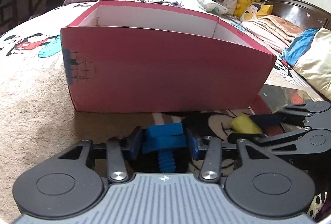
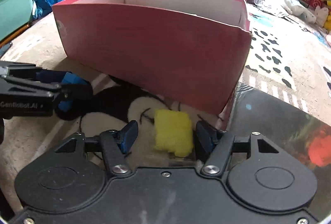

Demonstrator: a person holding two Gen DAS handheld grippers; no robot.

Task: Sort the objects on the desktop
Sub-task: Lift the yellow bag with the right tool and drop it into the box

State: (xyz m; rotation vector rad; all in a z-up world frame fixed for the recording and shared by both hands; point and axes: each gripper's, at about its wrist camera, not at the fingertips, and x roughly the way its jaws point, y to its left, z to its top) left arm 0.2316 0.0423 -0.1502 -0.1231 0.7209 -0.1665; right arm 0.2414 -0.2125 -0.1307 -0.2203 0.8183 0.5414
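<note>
Blue bolt (image 1: 165,137) clamped in left claw (image 1: 164,142).

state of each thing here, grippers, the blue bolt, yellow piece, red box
left gripper: shut on the blue bolt
blue bolt: clamped by its head, threaded end toward the camera
right gripper: open, fingers either side of the yellow sponge
yellow sponge: lying on the blanket, not clamped
red box: open-topped, upright, contents hidden
</note>
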